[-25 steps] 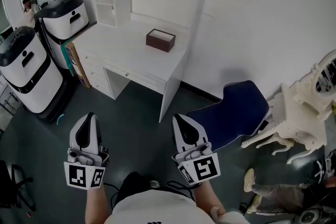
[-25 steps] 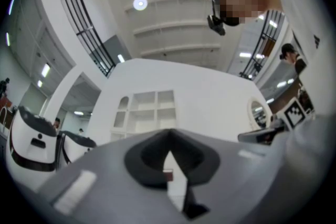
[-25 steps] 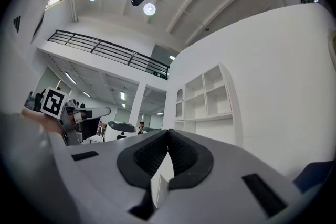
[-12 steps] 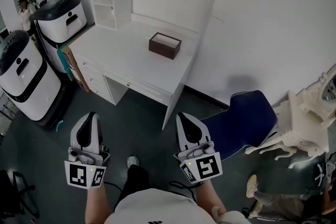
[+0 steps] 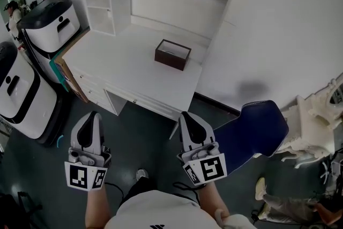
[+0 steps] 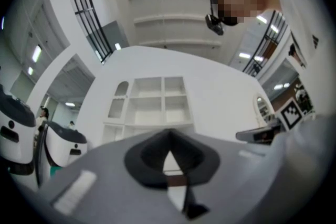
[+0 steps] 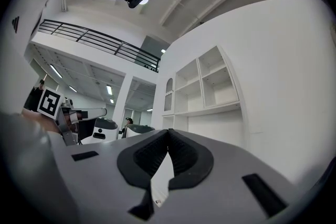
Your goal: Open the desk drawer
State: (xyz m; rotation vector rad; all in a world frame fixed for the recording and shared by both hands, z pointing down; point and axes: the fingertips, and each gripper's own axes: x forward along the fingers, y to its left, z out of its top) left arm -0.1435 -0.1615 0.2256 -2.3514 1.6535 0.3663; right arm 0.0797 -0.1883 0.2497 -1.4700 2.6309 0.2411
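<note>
The desk [image 5: 123, 61] has drawn nearer, yet its drawer [image 5: 146, 106] is still shut, ahead of the left gripper [image 5: 91, 115] and right gripper [image 5: 187, 116], both closed on nothing.

- white desk [image 5: 123, 69] stands against the wall, with one brown box [image 5: 172, 54] on its top, toward the right rear.
- white shelves [image 5: 99, 2] rise from the desk's back edge.
- drawers [image 5: 92, 93] in the desk's left front are shut.
- dark floor [image 5: 144, 142] carries a white-and-black machine [image 5: 51, 21] left of the desk and a nearer machine [image 5: 16, 91].
- a board [image 5: 69, 76] leans on the desk's left end.
- a blue chair [image 5: 257, 131] is on the floor right of the desk.
</note>
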